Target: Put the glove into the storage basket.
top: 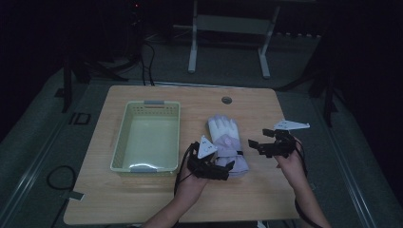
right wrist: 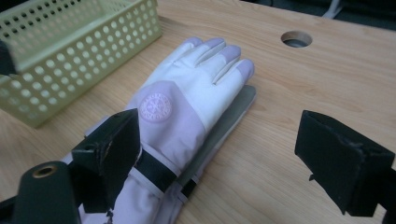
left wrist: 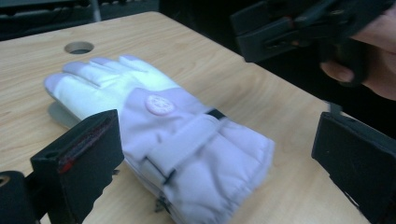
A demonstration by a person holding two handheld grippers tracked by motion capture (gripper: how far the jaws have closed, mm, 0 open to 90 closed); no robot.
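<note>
On the wooden table (top: 142, 199) lies a pale lilac and white winter glove (top: 227, 142), fingers pointing away from the person toward twelve o'clock, its cuff toward six o'clock. A second glove seems to lie under it, because a grey edge shows beneath in the right gripper view. At nine o'clock from the glove stands a yellow-green basket (top: 122, 137), just beside it but not touching.

The left gripper (top: 222, 169) is at the cuff end, at about seven o'clock of the glove; its jaws are spread wide and hold nothing. The right gripper (top: 260, 140) hovers at three o'clock of the glove, also spread and holding nothing.

I judge that the step in hand is to take the glove at the cuff. To do it well, the left gripper should go lower, so that one jaw slides under the padded cuff (left wrist: 219, 177) and the other over it, and bite both layers together. The fabric is soft and thick, so a shallow pinch could slip or lift only the upper glove.
</note>
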